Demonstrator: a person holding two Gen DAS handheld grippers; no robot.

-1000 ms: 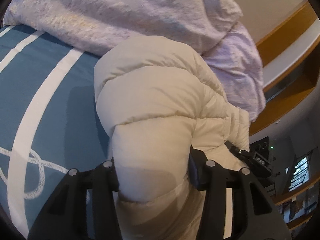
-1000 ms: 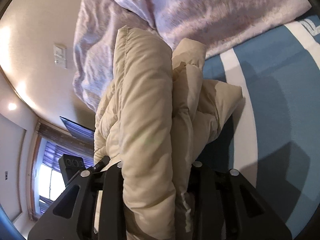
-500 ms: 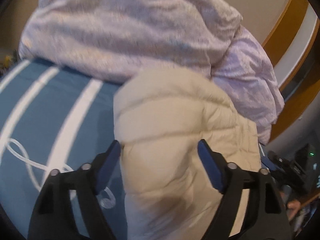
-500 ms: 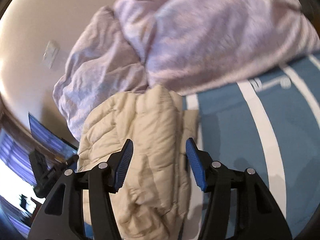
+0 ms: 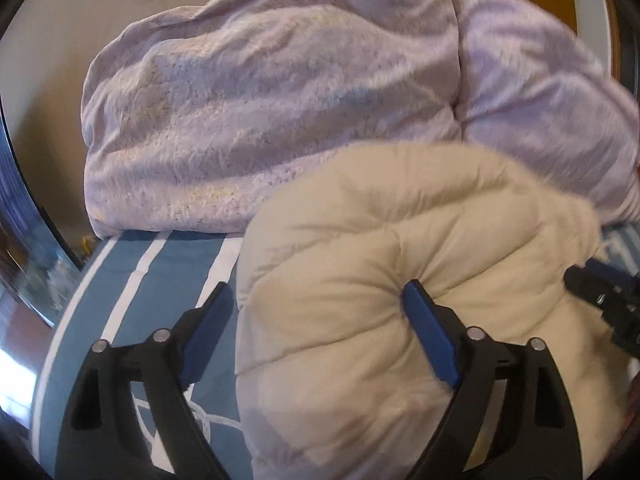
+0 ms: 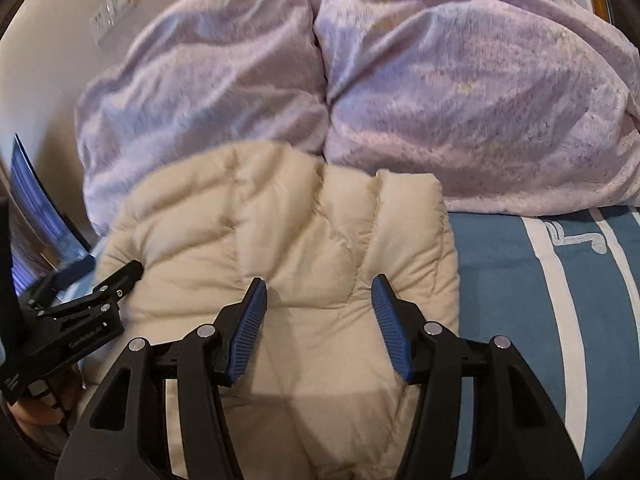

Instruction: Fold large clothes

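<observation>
Both tongs stand spread and grip nothing, left tongs still opening and right tongs apart, over the cream puffer jacket bunched on the blue striped bed (lilac duvet at twelve o'clock).

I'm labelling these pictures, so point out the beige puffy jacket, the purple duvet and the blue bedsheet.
jacket (image 6: 288,240), right wrist view, its quilted middle.
duvet (image 6: 460,92), right wrist view, its right-hand mound.
bedsheet (image 6: 504,280), right wrist view, blue part beside the jacket.

Faint "GenRobot.AI"-like print on left gripper
</observation>
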